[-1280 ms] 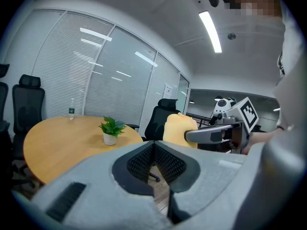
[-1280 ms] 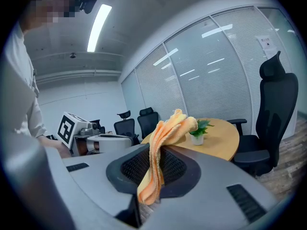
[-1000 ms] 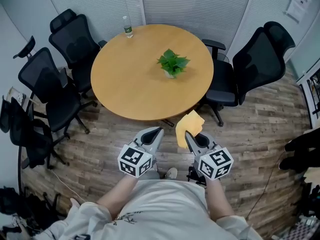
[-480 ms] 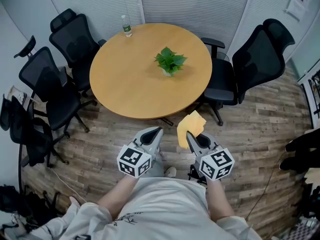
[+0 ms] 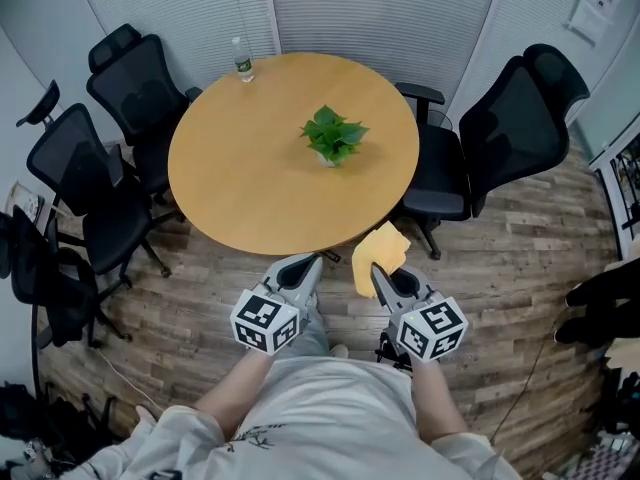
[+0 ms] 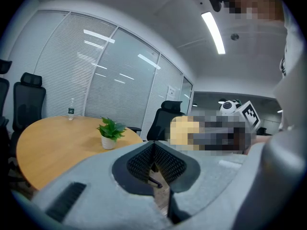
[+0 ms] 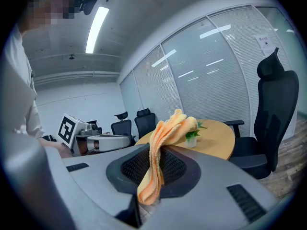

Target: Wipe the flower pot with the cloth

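Table: a round wooden table [image 5: 240, 188] stands at 12 o'clock from the person, well apart from both grippers.
Chairs: black office chairs [image 5: 510, 128] ring the table, from 8 to 10 o'clock on one side and at 2 o'clock on the other.
Left gripper: the left gripper [image 5: 312, 260] is held out at 11 o'clock from the body, its jaws clenched together with nothing between them.
Right gripper: the right gripper [image 5: 375, 268] is held out at 1 o'clock, its jaws grasping the cloth.
Flower pot: the small white flower pot [image 5: 326, 158] stands upright just to the 3 o'clock side of the table's centre, and nothing touches it.
Pot contents: a leafy green plant [image 5: 332, 133] overhangs the rim; the soil cannot be seen.
Pot handling: it looks light, hard, smooth and easy to tip. The free gripper would best steady it low on the wall, under the leaves, while the side is rubbed.
Cloth: the orange cloth [image 5: 380, 253] is soft and limp. One end flops up past the jaw tips and the other hangs below them. It should wrap round the pot readily.
Bottle: a clear bottle [image 5: 241, 60] stands on the table's edge at 11 o'clock; how full it is cannot be told.
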